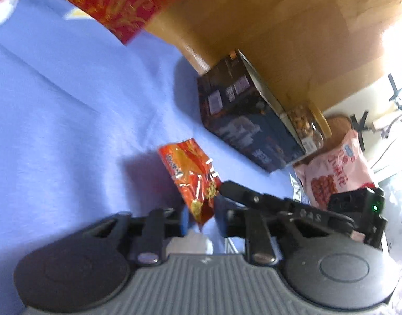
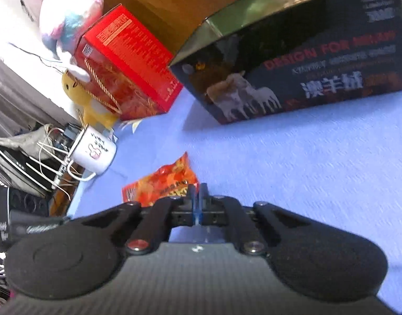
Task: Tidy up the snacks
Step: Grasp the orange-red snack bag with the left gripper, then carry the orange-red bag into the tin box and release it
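Orange snack packet (image 1: 193,178) sits pinched by its lower end in the left gripper (image 1: 201,219), jaws closed narrowly on the foil, so the packet stands up and away from the fingers, long axis pointing ahead toward the dark open box (image 1: 243,120). From the right wrist view, the right gripper (image 2: 198,197) has its jaws pressed together at the near edge of the same packet (image 2: 161,181); whether they actually nip the foil I cannot tell. Both hands are equally close, with the left holding more surely. Ahead lies the dark box (image 2: 306,60), its open top facing up, across bare blue cloth (image 1: 69,105). A red box (image 2: 130,63) and white mug (image 2: 96,152) lie off to the side, a pink bag (image 1: 335,168) nearby.
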### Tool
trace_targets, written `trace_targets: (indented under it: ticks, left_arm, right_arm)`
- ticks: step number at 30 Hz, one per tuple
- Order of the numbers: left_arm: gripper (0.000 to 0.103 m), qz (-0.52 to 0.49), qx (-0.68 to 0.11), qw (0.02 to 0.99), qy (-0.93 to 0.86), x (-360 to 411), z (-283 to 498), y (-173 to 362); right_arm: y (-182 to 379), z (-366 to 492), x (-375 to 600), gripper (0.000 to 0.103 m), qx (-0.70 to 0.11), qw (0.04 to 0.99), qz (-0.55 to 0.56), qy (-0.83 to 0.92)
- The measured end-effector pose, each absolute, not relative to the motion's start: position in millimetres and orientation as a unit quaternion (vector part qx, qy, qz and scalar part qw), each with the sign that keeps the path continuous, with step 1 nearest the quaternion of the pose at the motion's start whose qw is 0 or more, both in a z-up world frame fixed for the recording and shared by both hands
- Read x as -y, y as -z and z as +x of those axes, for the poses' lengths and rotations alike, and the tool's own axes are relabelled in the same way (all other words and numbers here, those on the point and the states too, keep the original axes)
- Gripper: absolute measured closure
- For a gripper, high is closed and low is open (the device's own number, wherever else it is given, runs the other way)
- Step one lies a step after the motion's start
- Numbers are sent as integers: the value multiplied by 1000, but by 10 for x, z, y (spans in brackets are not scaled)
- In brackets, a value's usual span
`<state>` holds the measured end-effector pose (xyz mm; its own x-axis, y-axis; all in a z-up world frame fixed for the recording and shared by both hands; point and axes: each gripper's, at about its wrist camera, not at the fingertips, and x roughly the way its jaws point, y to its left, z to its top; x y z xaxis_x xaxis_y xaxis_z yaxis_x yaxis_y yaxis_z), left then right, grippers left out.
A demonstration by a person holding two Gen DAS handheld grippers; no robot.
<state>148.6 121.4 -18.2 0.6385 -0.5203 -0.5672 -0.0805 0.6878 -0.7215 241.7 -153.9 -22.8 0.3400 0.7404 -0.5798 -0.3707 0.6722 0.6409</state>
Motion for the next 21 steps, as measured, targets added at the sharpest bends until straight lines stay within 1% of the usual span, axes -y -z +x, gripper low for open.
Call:
trace_targets:
  ticks: [3, 4, 7, 12, 16, 21]
  left_arm:
    - [88, -361, -407, 825, 153, -1117, 1518, 175]
    - [91, -359, -406, 825, 163, -1074, 1514, 155]
    - [91, -336, -394, 833, 192, -882, 1484, 13]
    - [92, -314, -386, 835, 236, -562, 1374, -162]
    - [92, -303, -404, 821, 266, -242, 1326, -156]
    - [92, -281, -436, 802, 297, 209, 1312, -38]
  right_arm:
    - [187, 2265, 1651, 99, -446, 806, 195, -338]
    - [185, 2202, 1710, 99, -444, 808, 197, -334]
    - [153, 1981, 1887, 99, -429, 815, 211, -328]
    - [33, 1602, 2196, 99, -378, 838, 236, -313]
    - [19, 1277, 2417, 99, -346, 863, 235, -284]
    - [98, 935, 2752, 99, -340, 877, 239, -241]
